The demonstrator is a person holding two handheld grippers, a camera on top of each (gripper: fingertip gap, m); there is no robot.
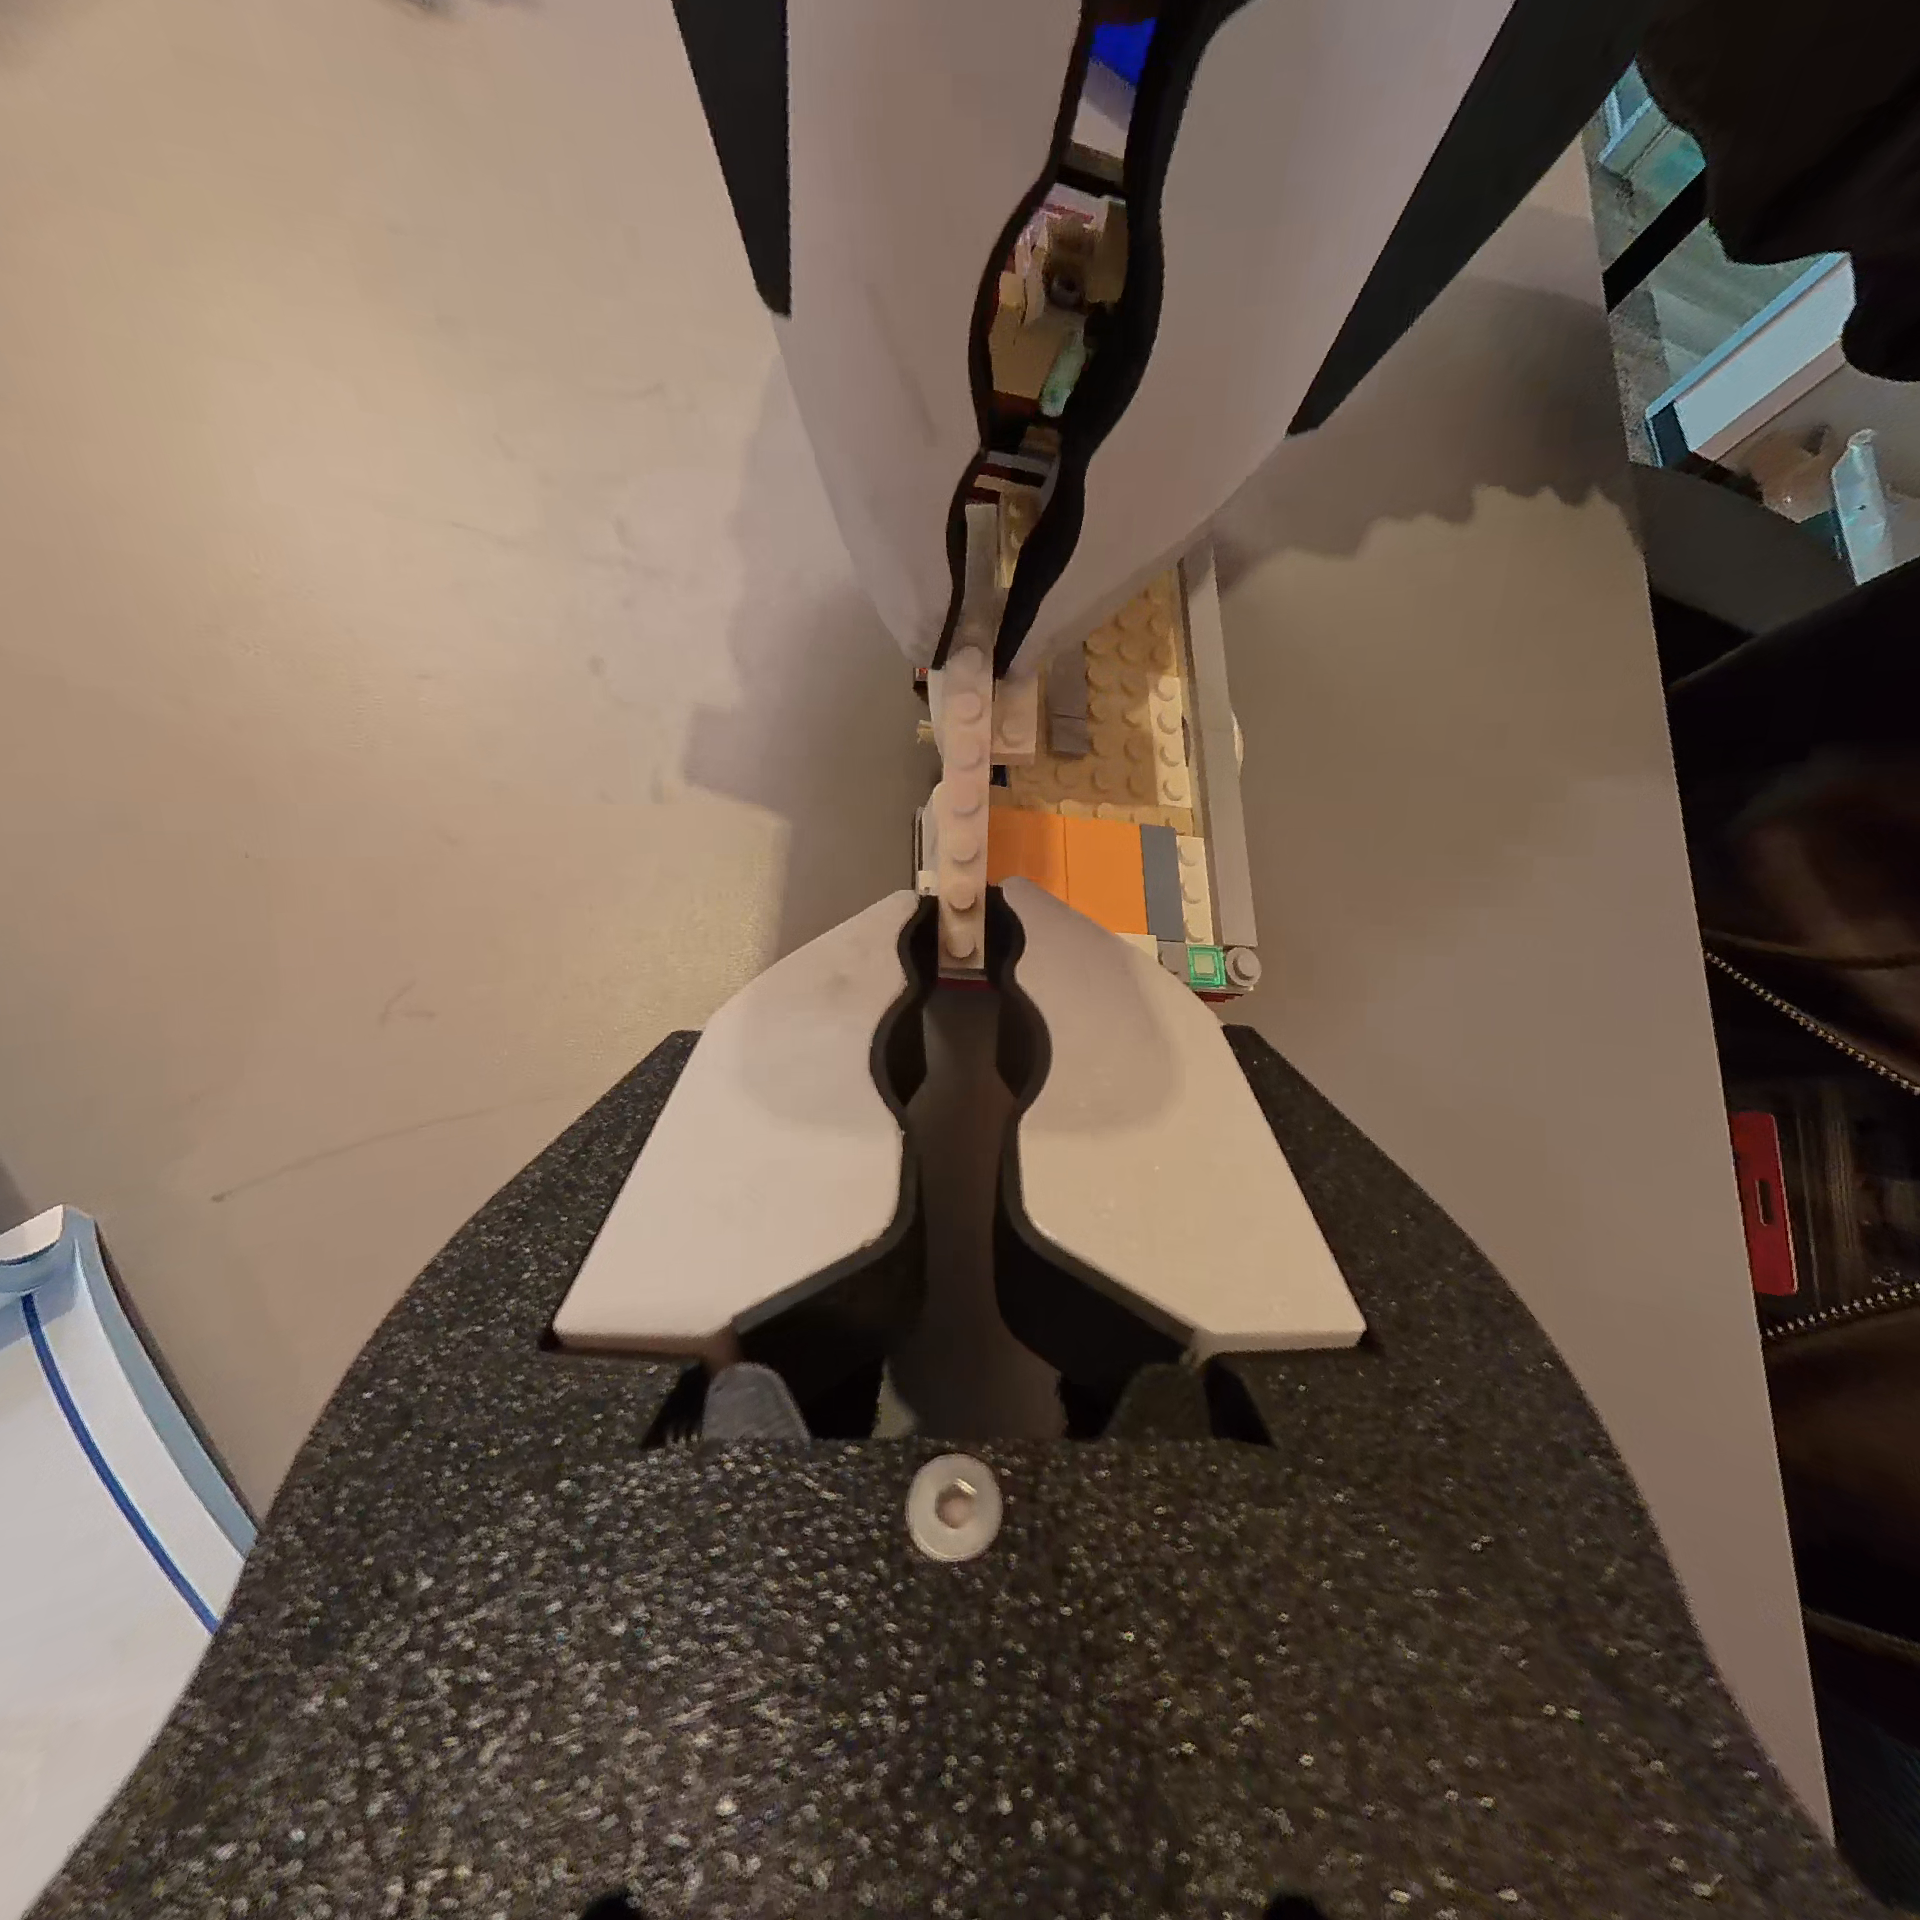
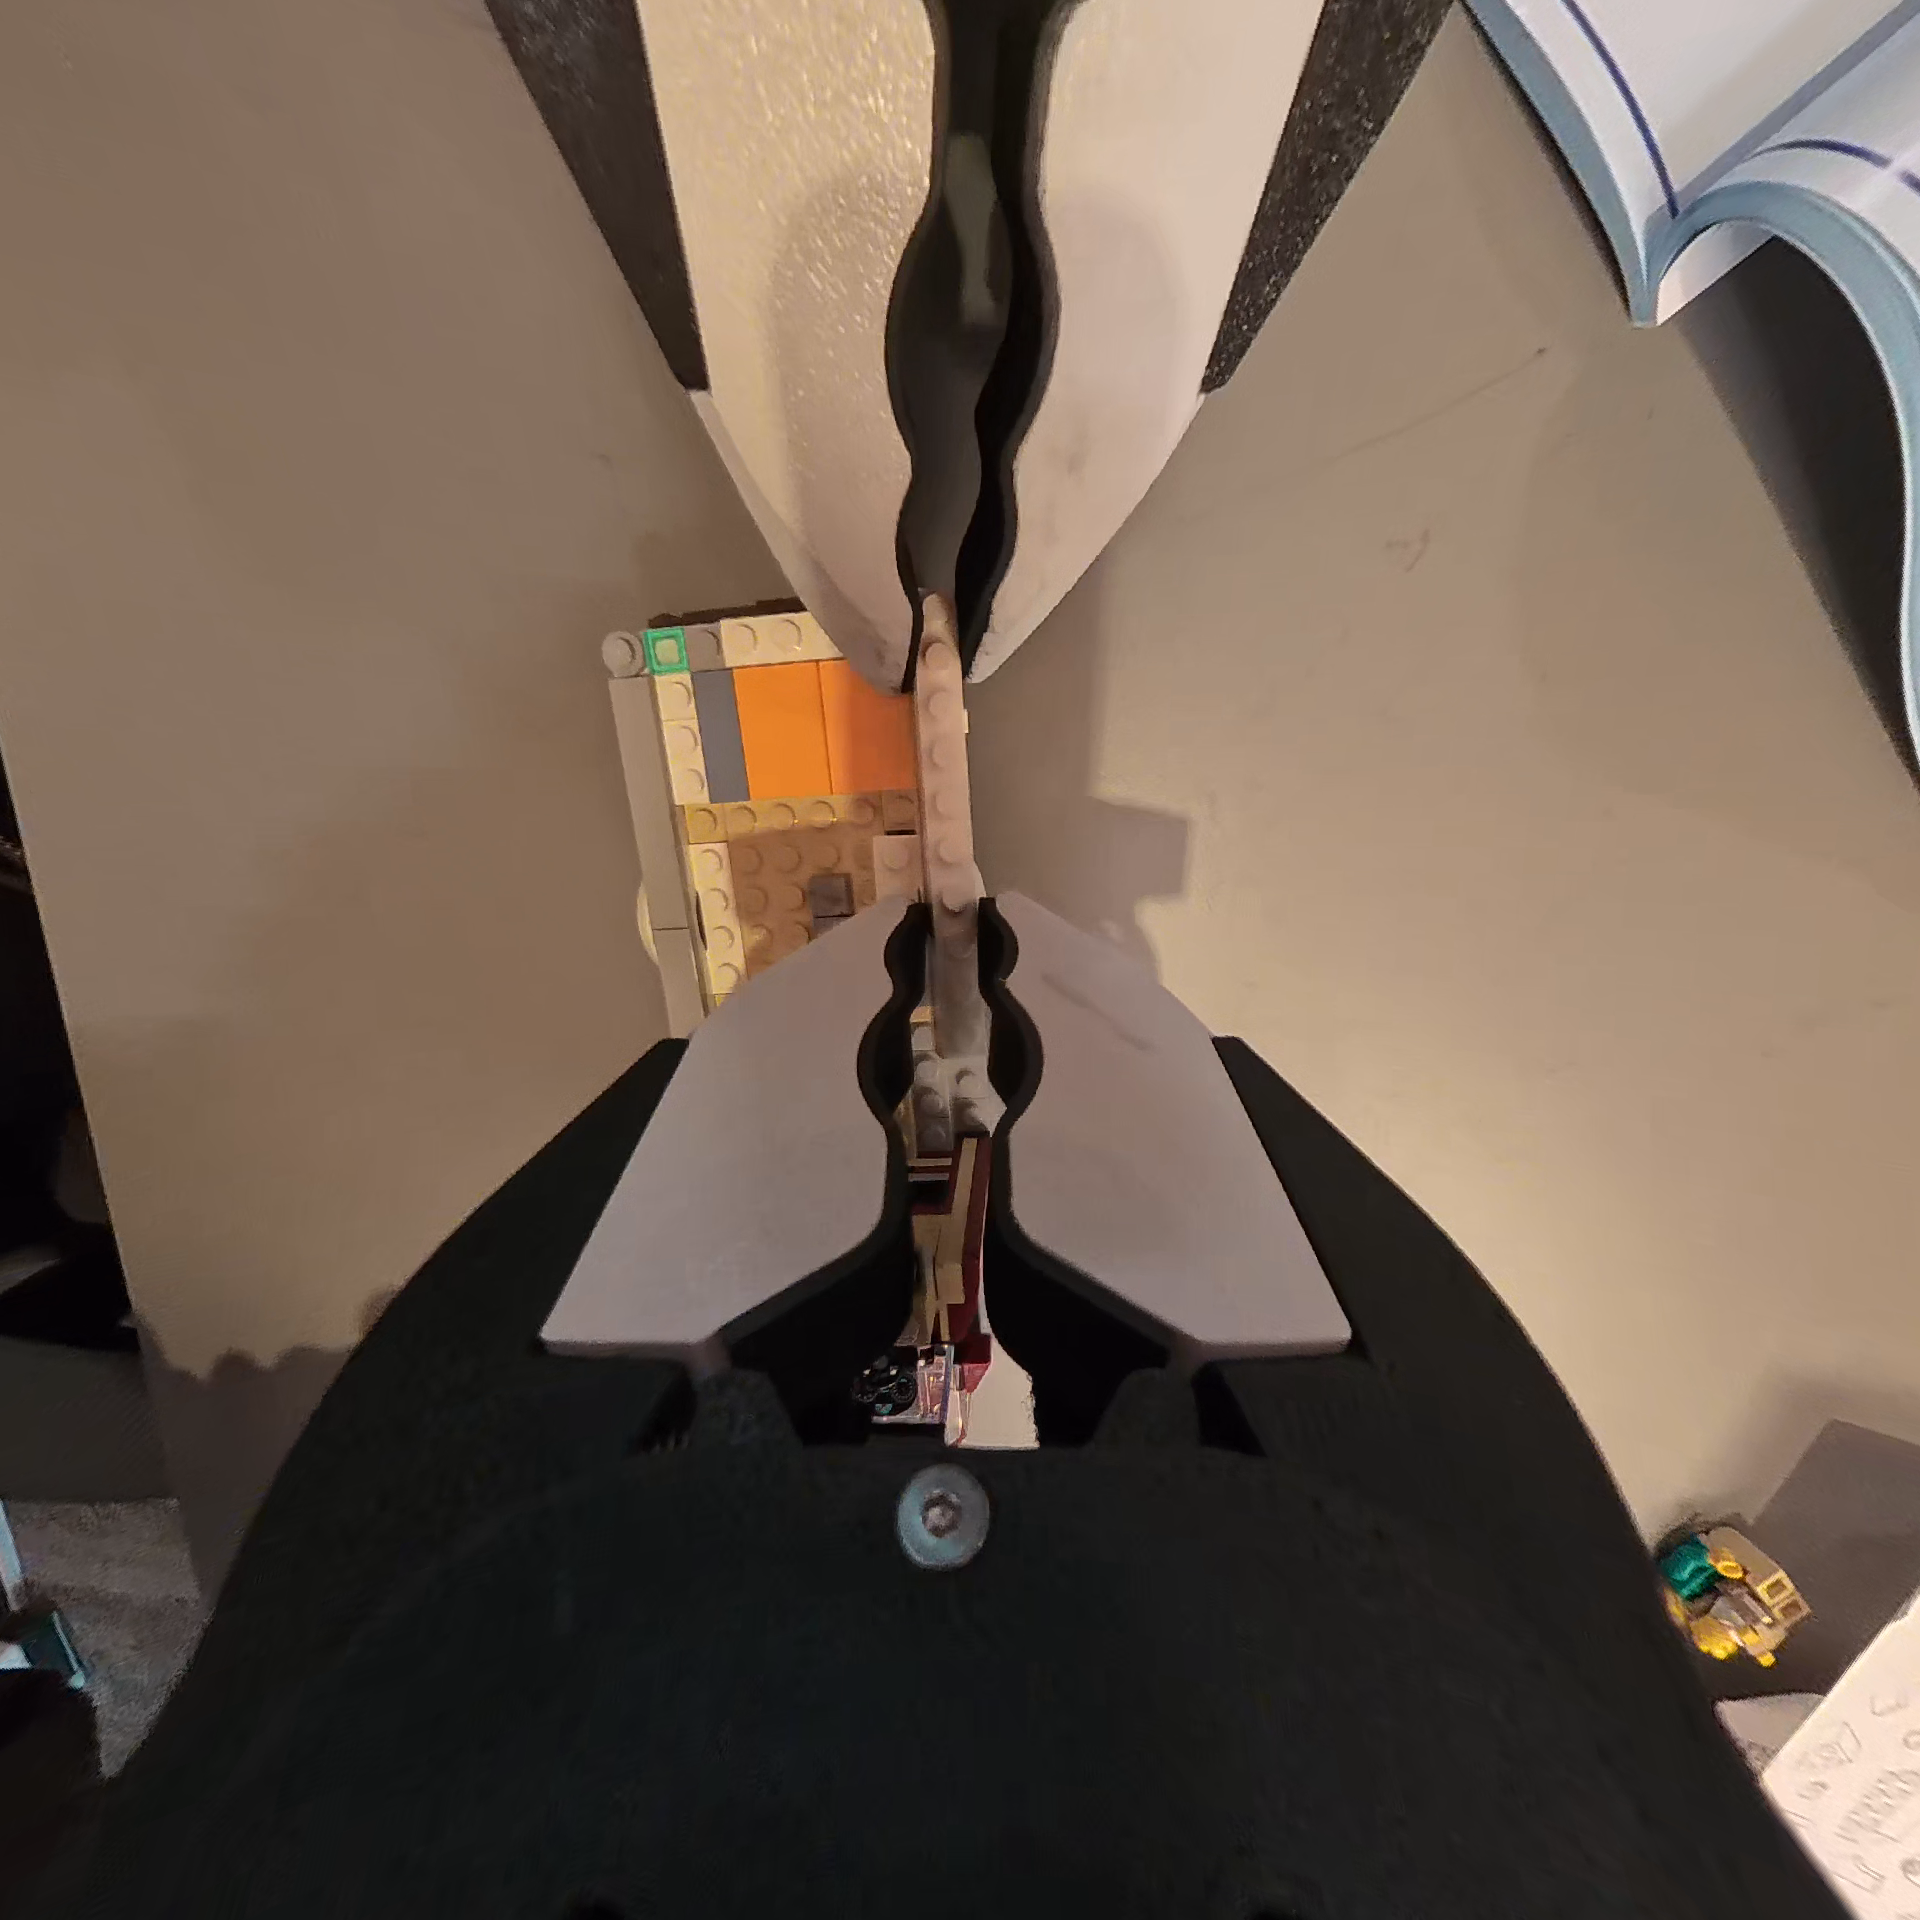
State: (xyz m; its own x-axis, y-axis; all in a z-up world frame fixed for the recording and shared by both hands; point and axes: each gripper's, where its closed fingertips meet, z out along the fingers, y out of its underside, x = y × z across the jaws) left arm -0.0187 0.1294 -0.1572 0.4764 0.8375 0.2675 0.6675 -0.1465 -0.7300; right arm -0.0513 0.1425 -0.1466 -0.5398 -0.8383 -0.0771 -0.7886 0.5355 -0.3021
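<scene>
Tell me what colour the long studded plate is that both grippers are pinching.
Light grey plate, clearest in the right wrist view.

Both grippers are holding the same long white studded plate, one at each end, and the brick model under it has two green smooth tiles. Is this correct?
Not quite: the two smooth tiles are orange, not green, as the right wrist view shows. The rest holds: the left gripper and the right gripper each clamp one end of the long white studded plate, above the brick model.

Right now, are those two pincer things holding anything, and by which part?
Yes: both hold one long pale studded brick strip. The left gripper pinches one end, the right gripper the opposite end, above a brick model.
</scene>
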